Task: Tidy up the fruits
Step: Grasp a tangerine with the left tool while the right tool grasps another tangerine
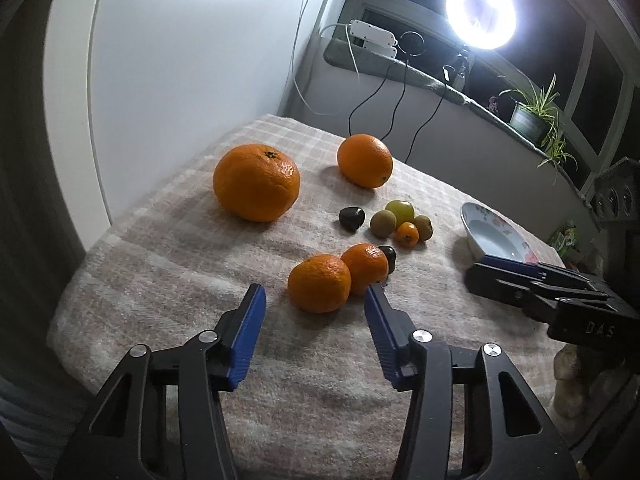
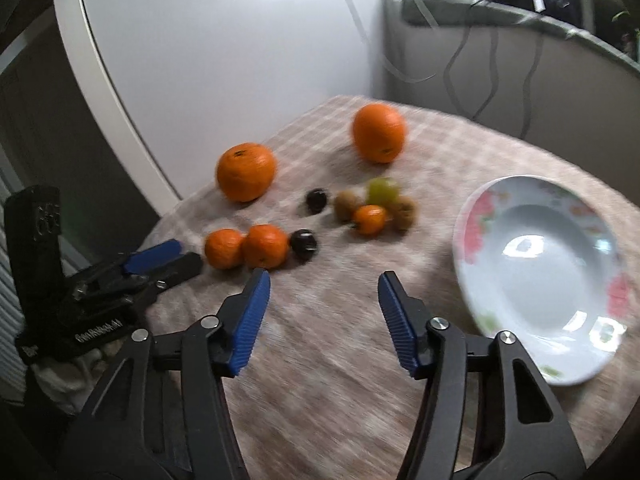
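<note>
A table is covered by a checked beige cloth (image 1: pixel 168 280), set against a white wall with a windowsill (image 1: pixel 440 80) behind, where a ring lamp (image 1: pixel 480 12), a power strip (image 1: pixel 372 34) with trailing cables and a potted plant (image 1: pixel 532 114) are seen before dark panes. The left gripper (image 1: pixel 314 304) is held with its jaws spread and nothing between the pads; two small oranges (image 1: pixel 320 282), touching each other, lie just beyond its fingertips, the nearer one partly masked by the right-hand jaw tip. Farther ahead a big orange (image 1: pixel 256 182) and a second orange (image 1: pixel 365 160) are set well apart, with a cluster of small fruits (image 1: pixel 402 222) and two dark fruits (image 1: pixel 352 218) between. The right gripper (image 2: pixel 324 280) is likewise spread and empty over bare cloth, with a flowered bowl (image 2: pixel 476 216) just right of its jaws. The right wrist view is smeared by blur, so the small fruits cannot be identified; the bowl is cut off behind the right gripper in the left view.
</note>
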Tool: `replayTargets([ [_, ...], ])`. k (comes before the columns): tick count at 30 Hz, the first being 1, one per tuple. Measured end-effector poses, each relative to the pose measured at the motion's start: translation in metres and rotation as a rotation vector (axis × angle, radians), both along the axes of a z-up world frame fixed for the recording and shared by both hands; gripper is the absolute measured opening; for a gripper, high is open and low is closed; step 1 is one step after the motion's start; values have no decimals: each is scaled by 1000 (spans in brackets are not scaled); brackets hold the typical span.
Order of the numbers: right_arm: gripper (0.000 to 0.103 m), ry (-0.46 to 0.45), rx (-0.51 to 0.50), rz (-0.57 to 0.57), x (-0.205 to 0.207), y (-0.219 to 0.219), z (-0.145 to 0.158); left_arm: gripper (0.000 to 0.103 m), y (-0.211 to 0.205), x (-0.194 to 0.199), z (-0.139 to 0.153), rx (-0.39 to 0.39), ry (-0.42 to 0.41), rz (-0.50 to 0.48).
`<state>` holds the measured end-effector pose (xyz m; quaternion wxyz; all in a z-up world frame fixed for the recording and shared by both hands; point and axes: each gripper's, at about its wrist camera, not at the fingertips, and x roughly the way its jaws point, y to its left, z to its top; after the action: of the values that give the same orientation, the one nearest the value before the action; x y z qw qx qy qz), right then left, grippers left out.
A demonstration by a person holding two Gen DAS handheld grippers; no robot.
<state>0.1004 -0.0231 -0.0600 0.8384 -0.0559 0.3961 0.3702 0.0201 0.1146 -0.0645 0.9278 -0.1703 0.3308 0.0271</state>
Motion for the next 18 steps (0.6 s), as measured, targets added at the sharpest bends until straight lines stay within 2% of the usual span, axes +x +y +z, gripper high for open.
replayTargets([
  [1, 52, 2, -1, 12, 1, 5, -1, 48, 1, 1, -1, -5, 1, -3],
  [6, 47, -12, -15, 81, 4, 30, 1, 48, 2, 6, -5, -13, 4, -12],
  [8, 43, -11, -23, 105, 6, 39, 2, 48, 3, 8, -6, -15, 8, -10],
  [18, 41, 16, -61, 176, 20, 74, -10, 48, 8, 16, -13, -36, 19, -10],
])
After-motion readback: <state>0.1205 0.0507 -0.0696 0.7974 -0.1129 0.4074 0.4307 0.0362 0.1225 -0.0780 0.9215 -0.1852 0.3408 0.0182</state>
